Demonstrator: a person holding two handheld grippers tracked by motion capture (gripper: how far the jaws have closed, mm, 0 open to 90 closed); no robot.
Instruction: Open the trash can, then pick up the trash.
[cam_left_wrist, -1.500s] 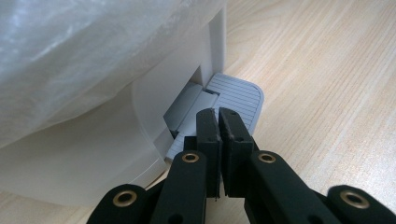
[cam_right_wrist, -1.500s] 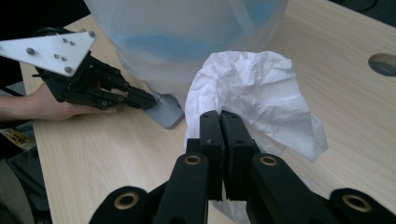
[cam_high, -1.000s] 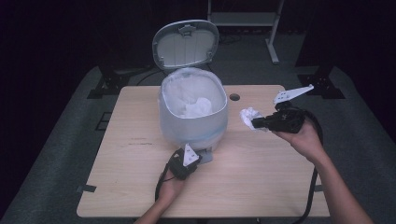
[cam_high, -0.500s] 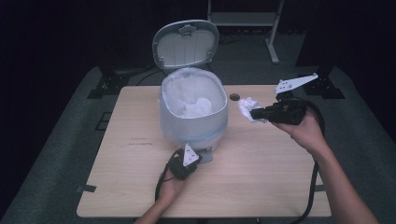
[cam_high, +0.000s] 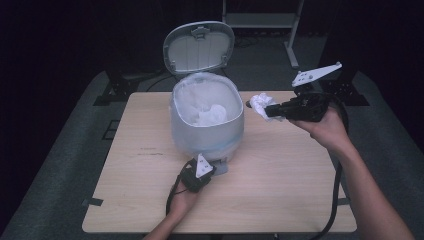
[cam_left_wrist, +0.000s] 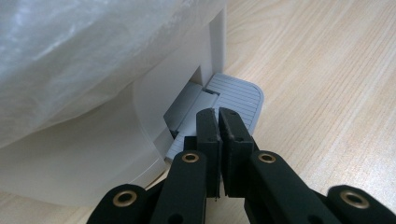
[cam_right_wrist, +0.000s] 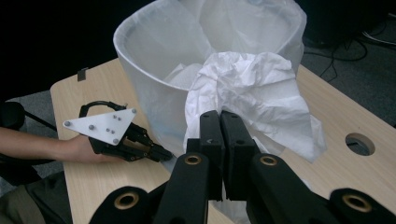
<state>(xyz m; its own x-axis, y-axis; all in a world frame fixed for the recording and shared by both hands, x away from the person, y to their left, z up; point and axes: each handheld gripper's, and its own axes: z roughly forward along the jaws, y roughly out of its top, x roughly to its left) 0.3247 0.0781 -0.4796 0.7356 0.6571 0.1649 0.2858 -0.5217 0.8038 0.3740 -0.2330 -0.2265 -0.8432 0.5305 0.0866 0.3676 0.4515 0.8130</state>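
Holding the pedal (cam_left_wrist: 233, 100) down with the closed left gripper (cam_high: 200, 172) keeps the lid (cam_high: 200, 47) up, so the right gripper (cam_high: 270, 111), clamped on crumpled tissue (cam_high: 260, 102) beside the bin (cam_high: 207, 125), should clear the rim before releasing

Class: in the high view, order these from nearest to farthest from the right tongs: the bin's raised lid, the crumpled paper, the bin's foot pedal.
1. Crumpled paper: gripped at the tip of the right tongs.
2. Raised lid: behind the bin, to their left.
3. Foot pedal: at the bin's near base.
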